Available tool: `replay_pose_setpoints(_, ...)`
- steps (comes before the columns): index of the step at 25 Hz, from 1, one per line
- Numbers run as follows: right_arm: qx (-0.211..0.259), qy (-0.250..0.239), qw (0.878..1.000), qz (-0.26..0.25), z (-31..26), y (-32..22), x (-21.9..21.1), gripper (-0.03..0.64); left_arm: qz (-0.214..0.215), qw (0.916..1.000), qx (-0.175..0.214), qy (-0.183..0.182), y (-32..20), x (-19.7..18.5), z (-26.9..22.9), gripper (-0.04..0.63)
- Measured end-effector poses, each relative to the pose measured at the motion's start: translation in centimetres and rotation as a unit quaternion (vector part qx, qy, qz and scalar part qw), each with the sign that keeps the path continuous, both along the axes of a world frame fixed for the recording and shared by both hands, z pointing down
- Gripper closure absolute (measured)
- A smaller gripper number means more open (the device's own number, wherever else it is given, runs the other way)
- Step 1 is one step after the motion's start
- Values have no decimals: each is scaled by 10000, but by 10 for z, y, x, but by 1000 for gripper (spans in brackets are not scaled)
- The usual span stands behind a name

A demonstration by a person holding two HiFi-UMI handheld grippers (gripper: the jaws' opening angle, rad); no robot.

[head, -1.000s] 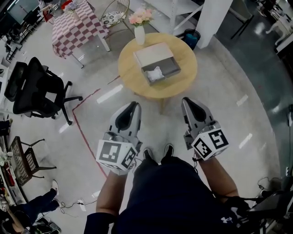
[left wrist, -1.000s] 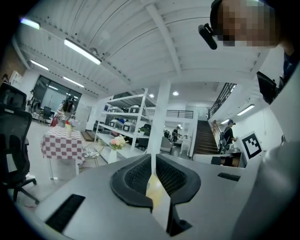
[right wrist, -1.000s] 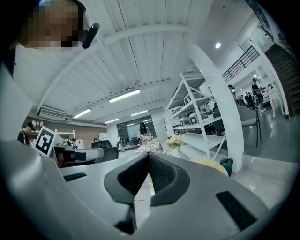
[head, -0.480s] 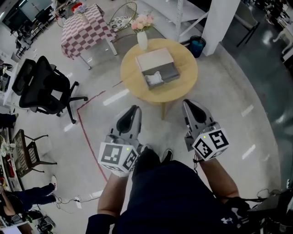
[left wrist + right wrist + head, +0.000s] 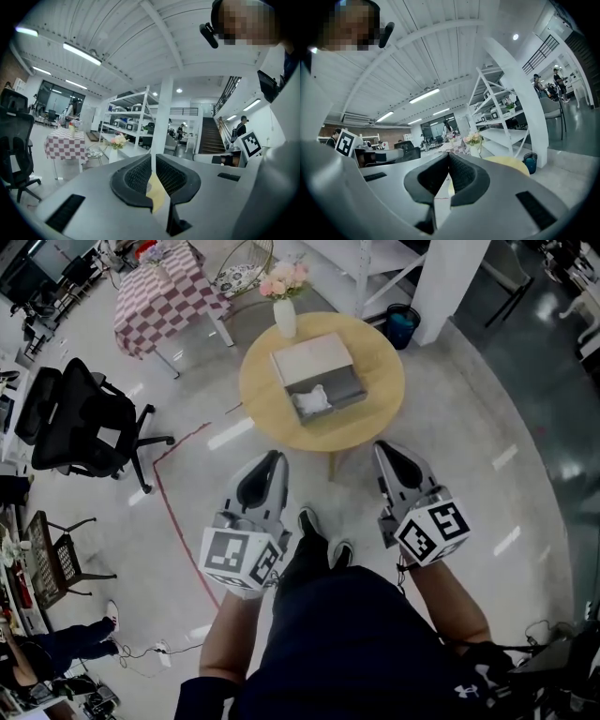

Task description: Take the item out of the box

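L gripper (image 5: 273, 457), R gripper (image 5: 383, 447) (closed) — box (image 5: 311, 355) apart

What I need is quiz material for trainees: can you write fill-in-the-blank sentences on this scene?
The open box sits on a ___ wooden table. Inside the box lies a ___ item. The vase holds ___ flowers. Both the left gripper and the right gripper have jaws ___.
Missing: round; white; pink; shut.

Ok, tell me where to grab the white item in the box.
Pinch its raised, crumpled middle, coming from straight above. The white item lies low inside the open box, and the box's walls would likely block a sideways approach.
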State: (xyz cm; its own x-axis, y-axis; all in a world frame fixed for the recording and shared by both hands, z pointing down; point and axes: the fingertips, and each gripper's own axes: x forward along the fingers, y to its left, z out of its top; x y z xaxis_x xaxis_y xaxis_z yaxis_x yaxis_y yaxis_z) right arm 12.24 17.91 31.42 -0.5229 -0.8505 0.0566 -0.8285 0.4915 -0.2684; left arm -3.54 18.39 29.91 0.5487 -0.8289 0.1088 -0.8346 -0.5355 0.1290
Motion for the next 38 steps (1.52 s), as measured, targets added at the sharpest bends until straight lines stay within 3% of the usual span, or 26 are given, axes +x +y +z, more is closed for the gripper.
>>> replay_pose_setpoints(24,-410,179,9973,589,9,-148,-31,606,515,9974,-477,149,-167,-43,36,552)
replay_pose_setpoints(38,-968,167,9927,700,42,-180,-44,604,858,9927,-845,64,-198,-47,68,552)
